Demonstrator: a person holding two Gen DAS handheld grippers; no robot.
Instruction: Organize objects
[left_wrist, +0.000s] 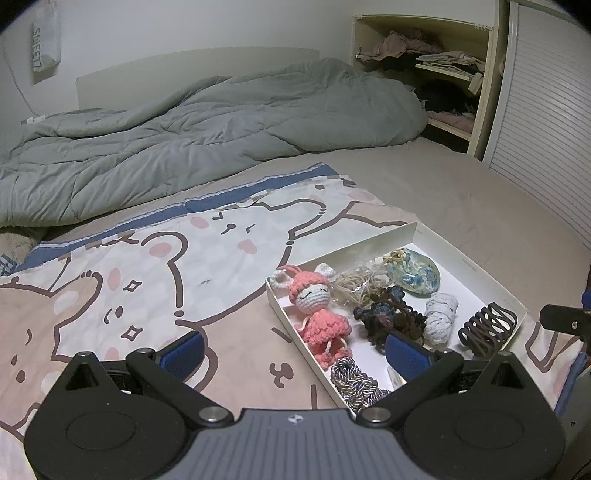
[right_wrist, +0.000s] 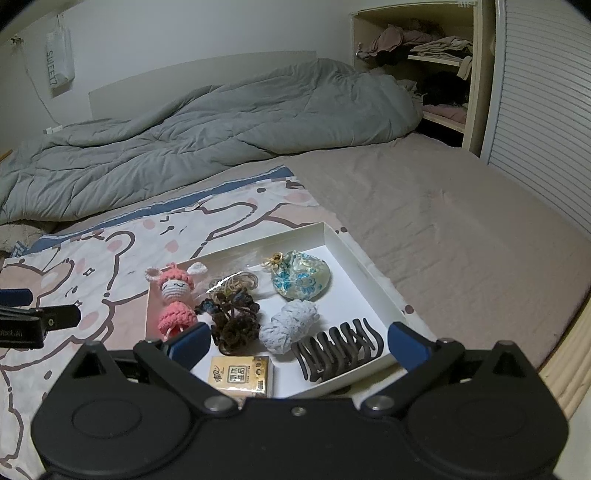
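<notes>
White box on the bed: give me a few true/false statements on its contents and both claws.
1. The pink crochet doll lies inside the white box. True.
2. The dark hair claw clip lies on the bare mattress. False: it is in the box, near its front corner.
3. The left claw grips the twisted cord. False: it is open and holds nothing.
4. The right claw is open. True.
5. The grey duvet covers the box. False: it is bunched up beyond the box.
</notes>
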